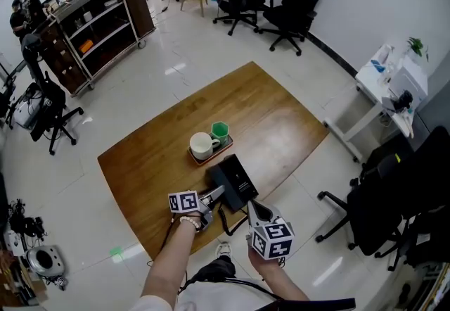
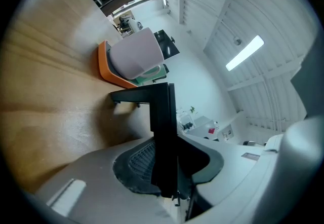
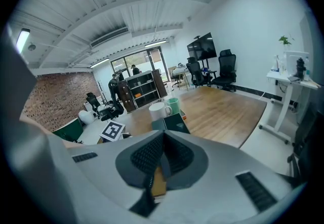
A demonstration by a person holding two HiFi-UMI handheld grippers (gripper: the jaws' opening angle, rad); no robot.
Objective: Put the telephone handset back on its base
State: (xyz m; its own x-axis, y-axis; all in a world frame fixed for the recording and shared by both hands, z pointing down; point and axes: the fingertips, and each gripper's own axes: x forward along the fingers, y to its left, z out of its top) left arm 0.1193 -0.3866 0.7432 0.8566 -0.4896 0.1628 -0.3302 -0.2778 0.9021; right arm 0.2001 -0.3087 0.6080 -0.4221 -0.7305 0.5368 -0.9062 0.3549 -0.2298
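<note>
Orange tray (image 1: 204, 159): landmark, lying flat.
Wooden table (image 1: 281, 119): under the tray.
White mug (image 1: 202, 144): on the tray, upright.
Green cup (image 1: 220, 131): on the tray, just beside the mug.
Shelf unit (image 1: 98, 24): well beyond the tray, on the floor.
Black office chairs (image 1: 292, 3): well beyond the tray, by the wall.

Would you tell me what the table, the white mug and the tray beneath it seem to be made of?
Table: wood or wood veneer, satin; visible grain streaks. White mug: probably glazed ceramic; thick smooth wall. Tray: orange, matte, likely plastic or lacquered wood; unclear.
</note>
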